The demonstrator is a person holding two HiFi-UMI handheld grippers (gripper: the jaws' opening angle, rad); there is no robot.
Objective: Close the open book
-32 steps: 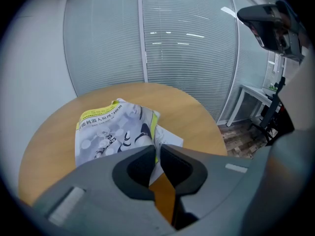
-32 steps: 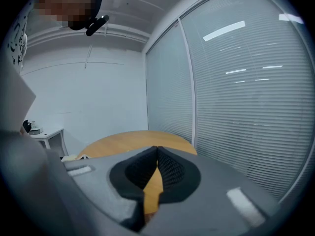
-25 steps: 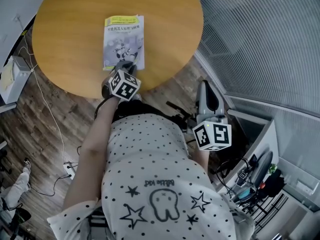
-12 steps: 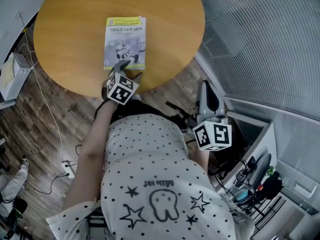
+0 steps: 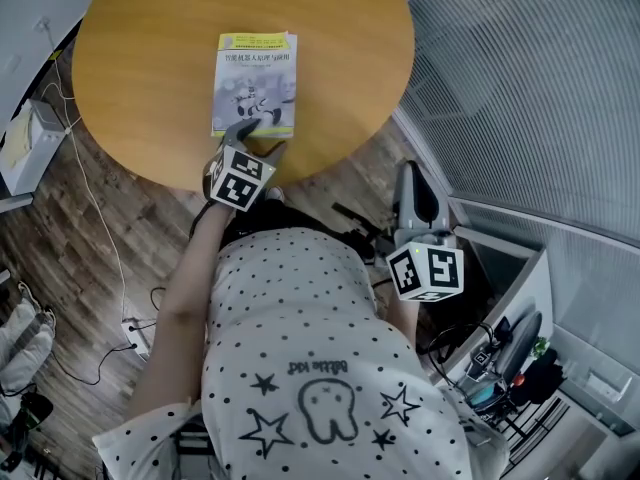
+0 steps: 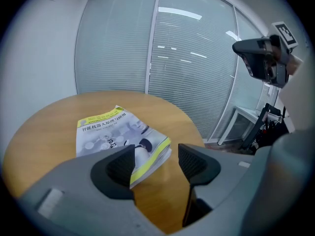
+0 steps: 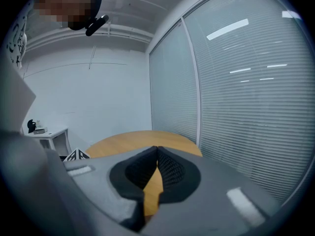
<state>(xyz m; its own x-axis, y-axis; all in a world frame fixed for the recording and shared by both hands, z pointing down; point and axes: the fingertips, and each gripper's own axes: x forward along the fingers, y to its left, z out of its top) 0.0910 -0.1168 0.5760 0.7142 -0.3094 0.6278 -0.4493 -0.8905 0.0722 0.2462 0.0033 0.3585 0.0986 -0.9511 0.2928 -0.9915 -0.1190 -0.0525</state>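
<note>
The book (image 5: 255, 83) lies shut, cover up, on the round wooden table (image 5: 150, 58), with its yellow spine edge toward me. In the left gripper view the book (image 6: 108, 132) sits just beyond the jaws, its near corner peeking between them untouched. My left gripper (image 5: 258, 130) hovers at the book's near edge, open (image 6: 155, 159) and holding nothing. My right gripper (image 5: 415, 183) hangs off the table to the right, its pads pressed together (image 7: 157, 166) with nothing in them. It also shows high at the right in the left gripper view (image 6: 261, 58).
The table's near rim (image 5: 300, 173) is right below my left gripper. Window blinds (image 5: 520, 78) run along the right. A white box (image 5: 30, 128) and cables (image 5: 100, 218) lie on the wooden floor at the left. Gear is stacked at the lower right (image 5: 510, 358).
My left gripper opened, came off the book's near edge and drew back slightly toward me. The book stayed shut on the table. The right gripper kept still.
</note>
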